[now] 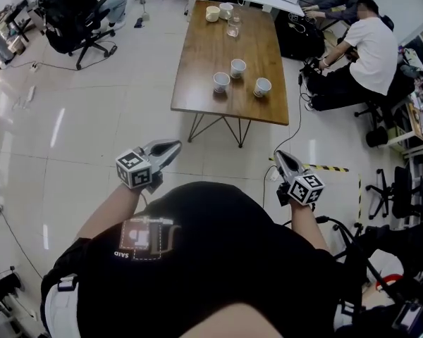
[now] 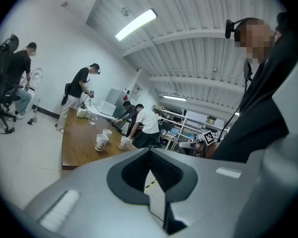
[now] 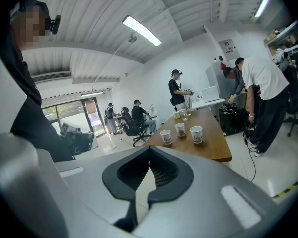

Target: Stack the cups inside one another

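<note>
Both the left tongs (image 1: 173,146) and the right tongs (image 1: 279,156) are pressed together with nothing between them. They are held out over the floor, well short of the worktop (image 1: 211,48). The task has not begun.

The three cups stand upright and apart from one another at the near end of the worktop: the left cup (image 1: 221,82), the far cup (image 1: 237,67) and the right cup (image 1: 261,86). None sits inside another.

The first risk is arriving with the tongs shut, because closed tips would shove a cup rather than straddle its wall, and these look light enough to tip or skid. The right cup stands nearest the right edge, so a sideways nudge could push it off the worktop.

The cups may be thin paper or something harder; the views are too small to say. If they are paper, a hard pinch on the rim could crush it and spoil the nesting.

Lowering a cup at a tilt could catch the lower rim and topple the one beneath, unless the other tongs steady it.

On the way in, a cable (image 1: 296,125) trails across the floor by the near right corner, just beside a striped strip (image 1: 324,167), and could snag a foot.
</note>
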`<action>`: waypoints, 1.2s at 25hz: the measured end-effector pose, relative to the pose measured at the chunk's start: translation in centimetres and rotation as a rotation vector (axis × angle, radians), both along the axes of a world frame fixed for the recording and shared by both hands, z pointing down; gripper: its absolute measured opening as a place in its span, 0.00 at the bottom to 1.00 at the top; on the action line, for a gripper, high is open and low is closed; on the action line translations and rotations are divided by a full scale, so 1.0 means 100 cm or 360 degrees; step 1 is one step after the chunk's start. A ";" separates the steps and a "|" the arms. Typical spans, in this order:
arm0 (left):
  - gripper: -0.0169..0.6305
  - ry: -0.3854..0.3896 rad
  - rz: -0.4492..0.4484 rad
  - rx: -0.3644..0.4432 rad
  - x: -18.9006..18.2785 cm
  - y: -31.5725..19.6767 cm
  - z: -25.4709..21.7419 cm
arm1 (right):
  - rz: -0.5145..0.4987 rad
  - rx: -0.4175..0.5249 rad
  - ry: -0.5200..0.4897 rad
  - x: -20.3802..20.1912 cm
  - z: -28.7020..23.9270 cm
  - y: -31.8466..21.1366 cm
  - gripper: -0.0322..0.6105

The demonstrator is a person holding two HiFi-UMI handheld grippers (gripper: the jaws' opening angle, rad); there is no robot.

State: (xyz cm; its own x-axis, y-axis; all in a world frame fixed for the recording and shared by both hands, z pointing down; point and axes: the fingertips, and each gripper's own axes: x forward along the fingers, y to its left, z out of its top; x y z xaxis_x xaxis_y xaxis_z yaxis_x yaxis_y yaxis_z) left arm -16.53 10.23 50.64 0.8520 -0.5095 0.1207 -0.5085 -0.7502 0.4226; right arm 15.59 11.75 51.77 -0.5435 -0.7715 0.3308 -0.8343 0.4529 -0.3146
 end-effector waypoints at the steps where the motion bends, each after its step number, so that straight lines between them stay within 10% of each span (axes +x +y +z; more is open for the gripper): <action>1: 0.03 -0.0005 0.0007 -0.0005 -0.003 -0.012 0.001 | 0.0005 -0.0001 -0.0001 -0.004 -0.001 -0.009 0.07; 19: 0.03 -0.0044 -0.0357 -0.0020 0.106 -0.176 -0.002 | -0.0449 0.0053 0.0060 0.080 0.011 -0.226 0.07; 30: 0.03 -0.0097 -0.0276 -0.0012 0.082 -0.245 0.012 | -0.0366 -0.0002 0.0050 0.049 0.015 -0.292 0.07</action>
State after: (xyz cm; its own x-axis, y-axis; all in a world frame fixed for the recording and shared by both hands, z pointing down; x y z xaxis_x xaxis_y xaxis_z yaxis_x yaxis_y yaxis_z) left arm -8.34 -14.23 51.83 0.7424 -0.6470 0.1737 -0.6548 -0.6459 0.3925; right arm 20.54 -17.43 53.30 -0.6945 -0.6281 0.3510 -0.7184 0.6319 -0.2908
